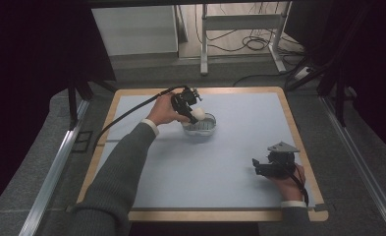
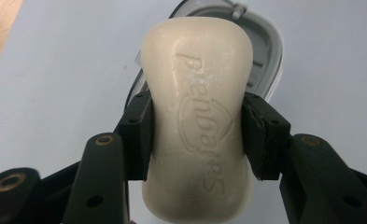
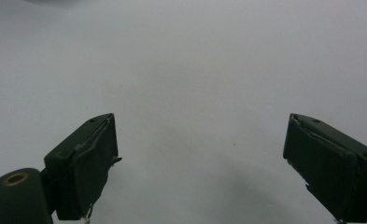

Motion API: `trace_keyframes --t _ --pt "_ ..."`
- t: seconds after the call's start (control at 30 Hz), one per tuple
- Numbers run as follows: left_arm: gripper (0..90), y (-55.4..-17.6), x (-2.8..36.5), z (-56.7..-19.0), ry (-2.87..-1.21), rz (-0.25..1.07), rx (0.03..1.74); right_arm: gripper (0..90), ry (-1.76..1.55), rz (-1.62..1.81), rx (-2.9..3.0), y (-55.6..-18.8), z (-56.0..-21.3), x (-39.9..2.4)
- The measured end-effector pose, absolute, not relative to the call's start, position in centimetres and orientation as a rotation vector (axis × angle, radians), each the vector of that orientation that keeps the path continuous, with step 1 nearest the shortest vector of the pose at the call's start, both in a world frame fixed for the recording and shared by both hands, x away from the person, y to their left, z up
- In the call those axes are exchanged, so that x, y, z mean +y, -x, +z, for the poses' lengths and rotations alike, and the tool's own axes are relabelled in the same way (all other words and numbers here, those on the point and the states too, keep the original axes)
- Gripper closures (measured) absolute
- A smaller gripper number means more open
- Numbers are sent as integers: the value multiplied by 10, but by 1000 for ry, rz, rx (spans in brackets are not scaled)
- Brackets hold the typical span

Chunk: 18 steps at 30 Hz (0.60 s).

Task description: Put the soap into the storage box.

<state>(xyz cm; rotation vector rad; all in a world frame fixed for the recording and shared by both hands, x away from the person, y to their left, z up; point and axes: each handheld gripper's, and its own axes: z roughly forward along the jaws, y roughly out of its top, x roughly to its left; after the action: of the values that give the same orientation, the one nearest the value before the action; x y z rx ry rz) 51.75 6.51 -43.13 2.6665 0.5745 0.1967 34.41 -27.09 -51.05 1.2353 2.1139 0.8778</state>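
Note:
A cream bar of soap [image 2: 197,116] with raised lettering is clamped at its waist between the two jaws of my left gripper [image 2: 197,135]. In the high view that left gripper [image 1: 194,117] hangs over the near-left rim of a small clear soap dish [image 1: 206,129] with a grey ribbed insert, and the soap [image 1: 199,113] shows as a pale lump at its tip. The dish [image 2: 265,51] lies just beyond the soap in the left gripper view. My right gripper [image 1: 257,166] rests low at the right of the mat, its jaws wide apart [image 3: 200,163] with nothing between them.
A pale blue mat [image 1: 230,162] covers the wooden-edged table [image 1: 205,215]. Dark grey surround and metal rails flank it. Beyond the far edge stand a table frame [image 1: 204,44] and loose cables [image 1: 254,44] on the floor.

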Motion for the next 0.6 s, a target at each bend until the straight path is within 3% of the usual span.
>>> trace_keyframes --t 0.6 --pt "498 -523 56 -448 -2701 188 519 99 -1235 865 2120 -345 -513 -272"
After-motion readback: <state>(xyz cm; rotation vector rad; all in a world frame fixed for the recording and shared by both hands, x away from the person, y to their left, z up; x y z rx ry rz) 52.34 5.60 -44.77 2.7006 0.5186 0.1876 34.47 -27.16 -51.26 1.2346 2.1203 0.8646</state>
